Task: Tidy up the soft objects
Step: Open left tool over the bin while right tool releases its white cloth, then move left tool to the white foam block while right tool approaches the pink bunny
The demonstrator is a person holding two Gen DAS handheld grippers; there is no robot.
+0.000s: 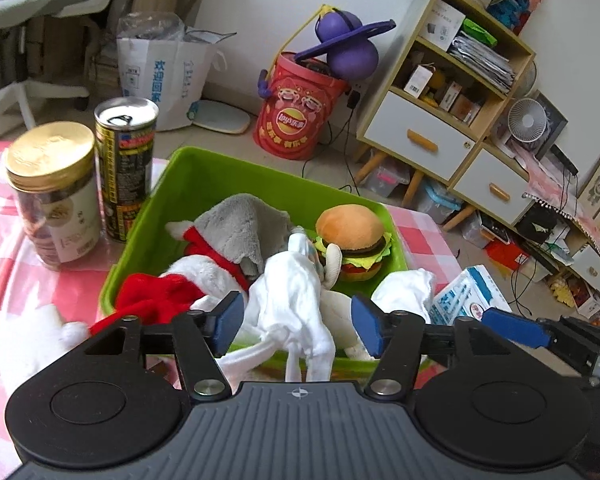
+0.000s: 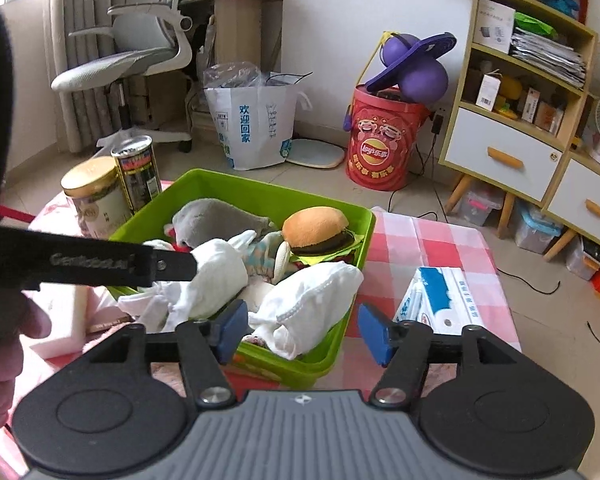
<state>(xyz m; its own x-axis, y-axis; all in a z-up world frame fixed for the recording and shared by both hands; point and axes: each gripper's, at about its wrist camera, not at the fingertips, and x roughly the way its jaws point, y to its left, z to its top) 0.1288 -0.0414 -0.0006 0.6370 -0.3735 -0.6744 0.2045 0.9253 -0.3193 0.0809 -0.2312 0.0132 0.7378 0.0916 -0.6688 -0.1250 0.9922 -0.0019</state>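
Note:
A green bin point(image 1: 204, 176) point(image 2: 236, 186) on the checked tablecloth holds a grey plush point(image 1: 240, 224), a white plush with a red scarf point(image 1: 208, 268), a plush hamburger point(image 1: 352, 240) point(image 2: 316, 228) and white cloths. My left gripper point(image 1: 298, 326) is open over the bin's near edge, with a crumpled white cloth point(image 1: 296, 300) between its pads, not pinched. My right gripper point(image 2: 302, 334) is open over the bin's near right corner, above another white cloth point(image 2: 312, 300). The left gripper's finger point(image 2: 100, 266) shows at left in the right wrist view.
A gold-lidded jar point(image 1: 52, 196) and a tall can point(image 1: 126, 164) stand left of the bin. A blue-and-white box point(image 1: 468, 296) point(image 2: 440, 300) lies right of it. A red and white plush point(image 1: 148, 300) hangs over the bin's near left rim. A white block point(image 2: 64, 316) lies at left.

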